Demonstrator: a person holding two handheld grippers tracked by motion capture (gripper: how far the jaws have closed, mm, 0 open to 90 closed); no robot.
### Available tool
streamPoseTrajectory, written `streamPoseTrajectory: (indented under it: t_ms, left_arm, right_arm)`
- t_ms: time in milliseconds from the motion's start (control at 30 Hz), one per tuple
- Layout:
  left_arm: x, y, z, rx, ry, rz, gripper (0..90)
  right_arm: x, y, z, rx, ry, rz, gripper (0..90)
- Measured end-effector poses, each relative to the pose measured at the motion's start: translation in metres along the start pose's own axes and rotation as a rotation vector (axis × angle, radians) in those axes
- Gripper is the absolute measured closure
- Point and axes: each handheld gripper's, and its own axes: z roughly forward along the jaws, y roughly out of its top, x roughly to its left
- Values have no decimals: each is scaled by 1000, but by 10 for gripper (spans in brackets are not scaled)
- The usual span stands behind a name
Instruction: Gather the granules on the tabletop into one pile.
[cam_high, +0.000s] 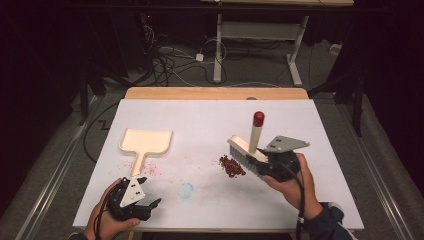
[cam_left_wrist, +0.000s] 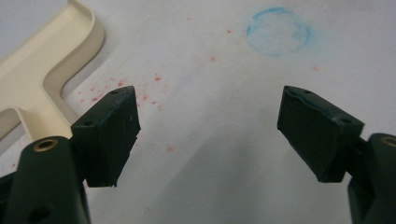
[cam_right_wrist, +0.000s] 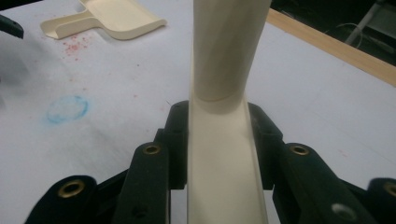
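Sweeping job: red crumbs (cam_high: 231, 165) are sitting in a small heap just left of the brush (cam_high: 245, 150), touching its bristle edge; cream dustpan (cam_high: 145, 142) is lying well apart from the heap, farther left, mouth pointing away from the person, handle toward them.

Right gripper (cam_high: 272, 162) is clenching the brush head, jaws clamped on both sides of the cream body (cam_right_wrist: 224, 154), handle with red cap (cam_high: 258, 118) sticking up. Left gripper (cam_high: 134, 197) is released, jaws standing wide with nothing between them, hovering just beside the dustpan handle (cam_left_wrist: 28, 116).

Risks, as a judgement: the heap is far from the dustpan, so a long sweep is likely scattering crumbs sideways off the bristle ends; faint red specks (cam_high: 152, 170) near the dustpan handle already mark loose bits. The dustpan is lying unheld, so the brush pushing crumbs into it could be shoving it away unless the left gripper is pinning the handle first. Grip is on the brush head, not the handle, so a tilted brush could be riding over the crumbs.

Pose: right hand (cam_high: 292, 182) is coming in from the heap's right, gripper pointing left. Left hand (cam_high: 107, 212) is resting low near the table edge (cam_high: 210, 227), gripper aiming toward the blue ring stain (cam_high: 186, 190).
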Motion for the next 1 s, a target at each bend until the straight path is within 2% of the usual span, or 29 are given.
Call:
streamPoseTrajectory:
  t_ms: [167,300,400,567,733,1000]
  left_arm:
    - [3,2,-3,-10,19,-11,201]
    - [4,2,-4,-14,25,-14,201]
    - [4,3,-4,-12,28,-11,201]
    - [5,3,-4,-12,29,-11,201]
    - [4,4,-6,-27,30,-23,201]
    - [3,4,-3,-18,15,-26,201]
  right_arm:
    - [-16,-19,-26,-6,-3,-51,670]
    - [-29,-37,-43,11,6,-65,670]
    - [-37,-49,-55,20,45,-57,670]
    - [-42,-63,-72,48,126,-105,670]
    - [-48,-72,-77,83,267,-113,670]
    - [-73,-83,-56,184,259,-86,664]
